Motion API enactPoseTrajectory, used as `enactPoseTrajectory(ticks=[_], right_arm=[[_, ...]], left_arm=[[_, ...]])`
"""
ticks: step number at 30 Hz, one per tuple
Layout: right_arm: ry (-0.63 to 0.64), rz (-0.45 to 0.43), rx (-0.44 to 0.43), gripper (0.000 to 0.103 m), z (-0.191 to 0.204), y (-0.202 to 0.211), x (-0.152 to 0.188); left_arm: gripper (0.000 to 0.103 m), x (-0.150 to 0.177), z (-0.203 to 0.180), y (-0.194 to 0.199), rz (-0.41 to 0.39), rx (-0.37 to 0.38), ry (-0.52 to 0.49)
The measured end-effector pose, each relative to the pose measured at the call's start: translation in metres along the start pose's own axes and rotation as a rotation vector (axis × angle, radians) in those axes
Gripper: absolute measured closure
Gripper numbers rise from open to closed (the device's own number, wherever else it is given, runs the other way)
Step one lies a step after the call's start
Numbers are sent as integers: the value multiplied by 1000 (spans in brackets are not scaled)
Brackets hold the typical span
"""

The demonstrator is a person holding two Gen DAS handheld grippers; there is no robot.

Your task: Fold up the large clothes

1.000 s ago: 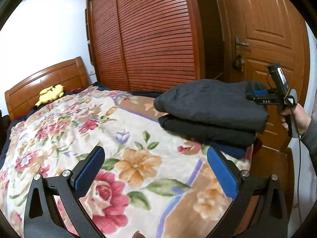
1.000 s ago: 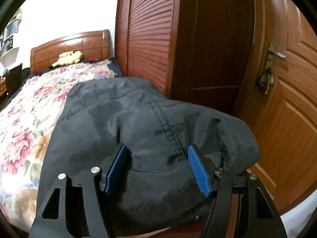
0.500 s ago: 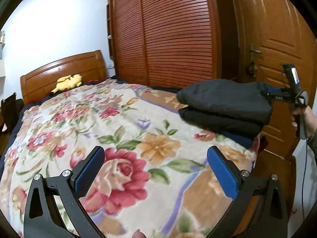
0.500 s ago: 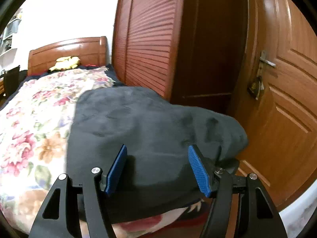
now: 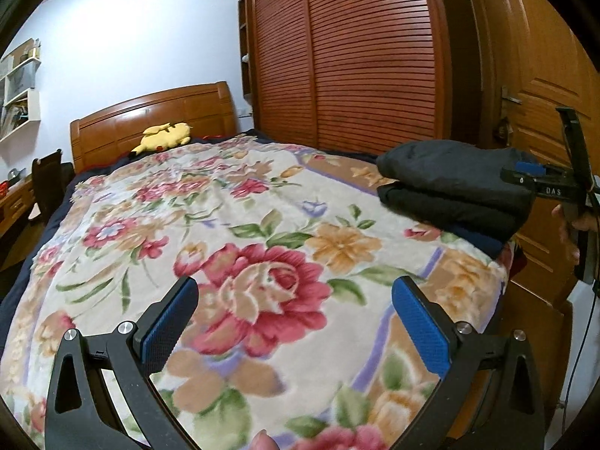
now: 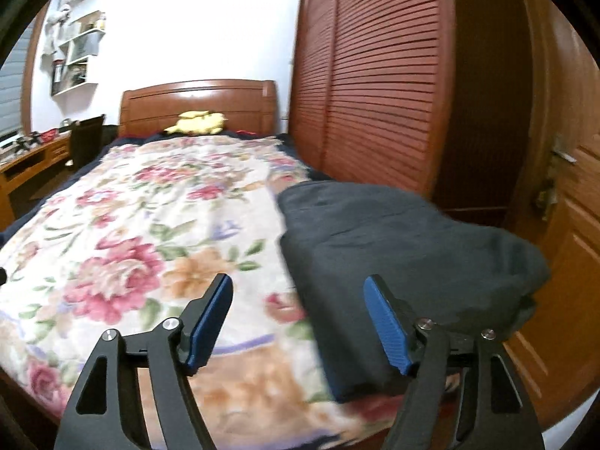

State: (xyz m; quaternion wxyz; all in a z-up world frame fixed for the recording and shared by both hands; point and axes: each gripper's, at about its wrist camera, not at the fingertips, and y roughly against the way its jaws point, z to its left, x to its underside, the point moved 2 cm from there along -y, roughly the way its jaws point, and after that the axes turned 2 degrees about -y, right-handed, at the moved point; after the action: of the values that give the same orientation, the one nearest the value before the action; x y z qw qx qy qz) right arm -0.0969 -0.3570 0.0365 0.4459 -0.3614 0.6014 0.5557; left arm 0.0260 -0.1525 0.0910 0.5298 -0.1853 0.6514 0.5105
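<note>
A stack of folded dark clothes [image 5: 453, 187] lies at the right foot corner of the bed, on a floral blanket [image 5: 240, 247]. It also shows in the right wrist view [image 6: 405, 255], dark grey on top. My left gripper [image 5: 296, 318] is open and empty above the blanket, left of the stack. My right gripper [image 6: 298, 322] is open and empty, just in front of the stack's near left edge. The right gripper also shows in the left wrist view [image 5: 551, 180], at the stack's right end.
A wooden headboard [image 5: 157, 120] with a yellow plush toy [image 5: 165, 137] is at the far end. A slatted wardrobe [image 5: 356, 56] and a wooden door [image 5: 547, 86] stand right of the bed. A desk and chair [image 6: 75, 146] are at the left.
Both grippers have pulled back from the stack and swung left. The right gripper, earlier over the top garment, is now off its near edge. The stack stays put.
</note>
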Motion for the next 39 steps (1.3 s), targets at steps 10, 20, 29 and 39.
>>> enactPoseTrajectory(ticks=[10, 20, 29, 39], right_arm=[[12, 39, -111, 15, 60, -44, 27], [22, 39, -242, 15, 127, -93, 34], [50, 46, -328, 15, 189, -122, 45], [16, -47, -373, 15, 223, -139, 57]], left_arm=[[0, 36, 26, -11, 15, -68, 9], [0, 79, 76, -22, 46, -128, 136], [0, 111, 135, -21, 73, -256, 231], [0, 127, 176, -3, 3, -352, 272]])
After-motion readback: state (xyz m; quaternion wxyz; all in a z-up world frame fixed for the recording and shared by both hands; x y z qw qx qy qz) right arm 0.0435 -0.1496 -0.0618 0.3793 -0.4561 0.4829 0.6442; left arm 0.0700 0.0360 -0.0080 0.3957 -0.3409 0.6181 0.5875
